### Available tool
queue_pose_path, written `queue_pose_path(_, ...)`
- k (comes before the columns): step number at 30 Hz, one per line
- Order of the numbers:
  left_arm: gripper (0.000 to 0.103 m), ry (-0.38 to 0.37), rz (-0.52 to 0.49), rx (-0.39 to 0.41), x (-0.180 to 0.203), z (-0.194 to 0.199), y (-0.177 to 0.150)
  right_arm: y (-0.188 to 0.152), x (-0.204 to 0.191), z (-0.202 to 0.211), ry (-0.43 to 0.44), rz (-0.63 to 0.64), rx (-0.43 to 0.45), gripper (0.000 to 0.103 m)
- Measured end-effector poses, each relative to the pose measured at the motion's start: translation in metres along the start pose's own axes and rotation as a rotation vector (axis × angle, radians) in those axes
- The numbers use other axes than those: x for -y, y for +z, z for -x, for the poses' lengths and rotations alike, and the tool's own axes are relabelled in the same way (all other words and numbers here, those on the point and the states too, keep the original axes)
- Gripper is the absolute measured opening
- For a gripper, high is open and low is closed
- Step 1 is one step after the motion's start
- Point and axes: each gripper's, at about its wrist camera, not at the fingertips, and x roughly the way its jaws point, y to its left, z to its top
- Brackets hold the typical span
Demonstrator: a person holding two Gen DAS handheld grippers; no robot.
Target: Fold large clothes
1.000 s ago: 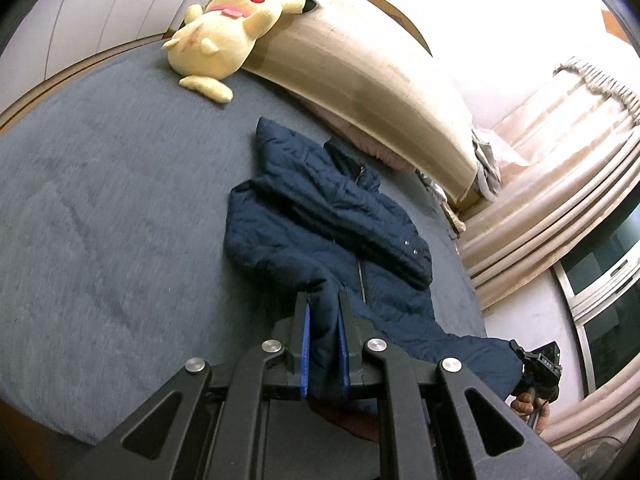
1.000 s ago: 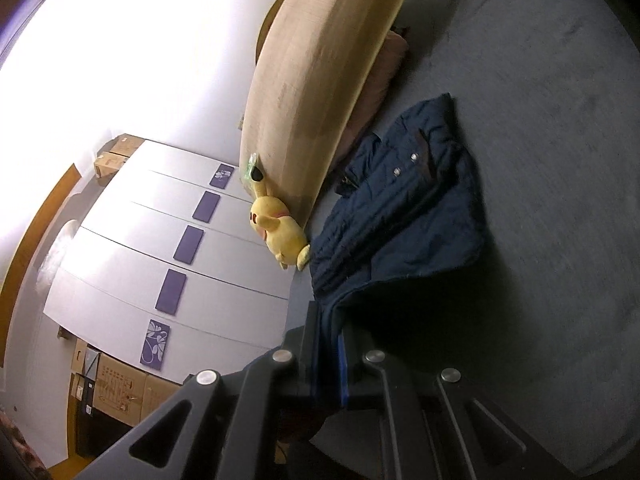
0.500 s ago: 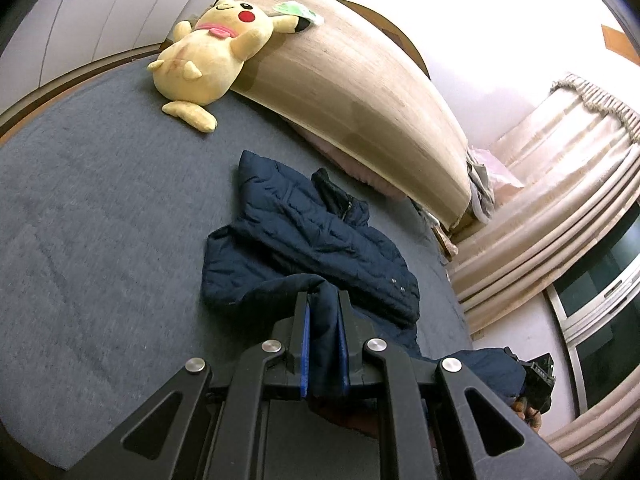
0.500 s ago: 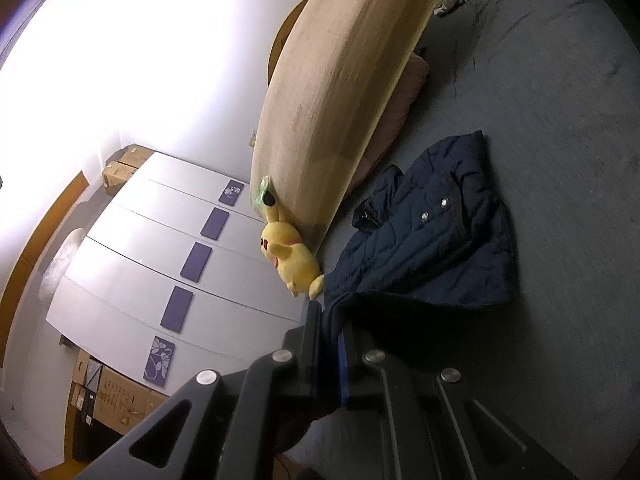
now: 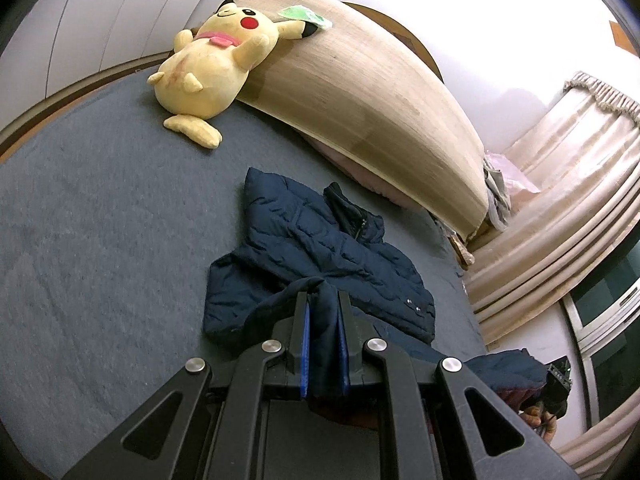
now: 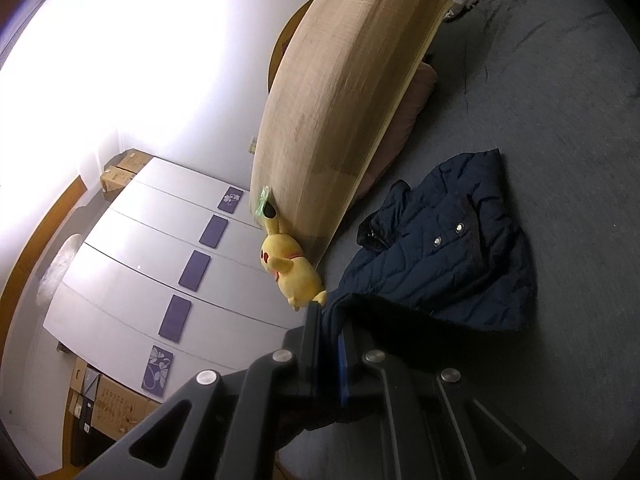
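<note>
A navy quilted jacket (image 5: 320,252) lies on the grey bed (image 5: 100,232), collar toward the headboard, with a sleeve folded over its front. My left gripper (image 5: 323,300) is shut on the jacket's lower hem, lifted off the bed. In the right wrist view the same jacket (image 6: 452,256) shows its snap buttons, and my right gripper (image 6: 332,316) is shut on the hem's other corner. That gripper (image 5: 558,380) also shows at the lower right of the left wrist view, in a hand, with hem fabric stretched toward it.
A yellow plush toy (image 5: 208,76) leans on the beige bamboo mat (image 5: 360,92) propped against the headboard. Beige curtains (image 5: 568,208) and a window stand at the right. White wardrobe doors (image 6: 160,264) and cardboard boxes (image 6: 116,400) line the far wall.
Both grippers have carried the hem forward and upward toward the collar. The jacket looks shorter, its lower part doubling over, and the plush toy appears nearer in both views.
</note>
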Motion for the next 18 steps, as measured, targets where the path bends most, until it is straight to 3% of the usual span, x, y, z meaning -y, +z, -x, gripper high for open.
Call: queue_pose_path(18, 0.012, 0.075, -0.061, 0.017, 0.013, -0.008, 0.006, 0.007, 0.001, -0.005, -0.029, -0.004, 0.011, 0.008)
